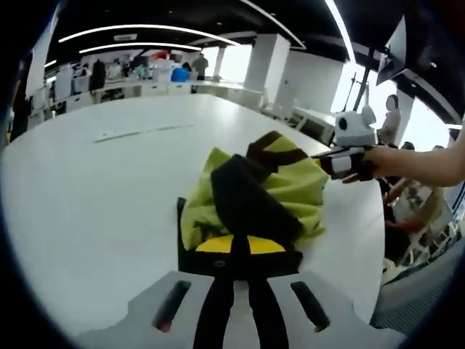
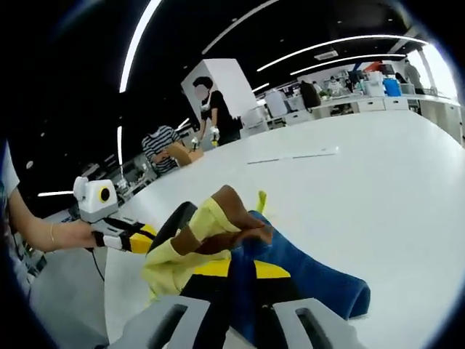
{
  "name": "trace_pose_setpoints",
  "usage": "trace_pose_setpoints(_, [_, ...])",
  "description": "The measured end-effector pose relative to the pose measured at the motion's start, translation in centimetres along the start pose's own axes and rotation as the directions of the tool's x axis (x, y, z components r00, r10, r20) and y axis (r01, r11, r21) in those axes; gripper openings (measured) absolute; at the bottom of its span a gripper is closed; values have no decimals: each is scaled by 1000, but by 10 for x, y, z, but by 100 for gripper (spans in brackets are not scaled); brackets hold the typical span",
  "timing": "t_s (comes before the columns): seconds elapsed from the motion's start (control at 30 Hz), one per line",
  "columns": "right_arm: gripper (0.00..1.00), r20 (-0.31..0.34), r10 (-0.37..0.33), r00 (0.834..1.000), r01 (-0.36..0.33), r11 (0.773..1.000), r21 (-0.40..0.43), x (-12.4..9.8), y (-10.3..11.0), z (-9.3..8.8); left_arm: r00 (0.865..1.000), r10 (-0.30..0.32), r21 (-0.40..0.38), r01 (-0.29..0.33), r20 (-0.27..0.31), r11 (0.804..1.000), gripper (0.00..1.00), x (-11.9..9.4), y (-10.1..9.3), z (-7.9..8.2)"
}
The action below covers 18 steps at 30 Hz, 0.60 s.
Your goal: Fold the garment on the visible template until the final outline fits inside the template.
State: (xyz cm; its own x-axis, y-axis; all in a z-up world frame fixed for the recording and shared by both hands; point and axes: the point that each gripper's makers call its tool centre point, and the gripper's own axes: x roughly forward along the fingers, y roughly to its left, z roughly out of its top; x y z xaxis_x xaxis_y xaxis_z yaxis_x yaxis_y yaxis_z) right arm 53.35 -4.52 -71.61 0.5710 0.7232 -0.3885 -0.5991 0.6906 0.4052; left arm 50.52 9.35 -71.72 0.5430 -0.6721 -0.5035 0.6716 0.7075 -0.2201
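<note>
Both claws pinch the garment (image 1: 254, 193) near the white table's (image 1: 94, 189) edge.

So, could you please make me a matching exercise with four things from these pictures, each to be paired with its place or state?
Things:
1. yellow-green fabric garment
2. long thin pale strip
3. blue fabric fold
4. person in a striped shirt

Places or states:
A. lies flat, far out on the white table
B. beyond the table's edge
C. crumpled in a heap, with dark brown bands
D. lies right beside the crumpled yellow cloth

Pairs: 1-C, 2-A, 3-D, 4-B
</note>
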Motion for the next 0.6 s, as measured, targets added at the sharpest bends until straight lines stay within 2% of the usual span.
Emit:
trace_pose_setpoints(0.27, [0,13,-11,1000,12,999,-48,-6,3,5,1000,8,6,-8,9,1000,0,-6,0,3])
trace_pose_setpoints(0.4, [0,42,-21,999,24,997,-77,-14,2,13,999,19,15,-19,39,1000,0,-16,-1,11])
trace_pose_setpoints(0.47, [0,51,-16,999,20,997,-78,-17,4,16,999,17,-9,-17,46,1000,0,-22,-3,14])
trace_pose_setpoints(0.6, [0,43,-18,999,22,996,-92,-19,4,16,997,25,-2,-24,73,1000,0,-30,-7,23])
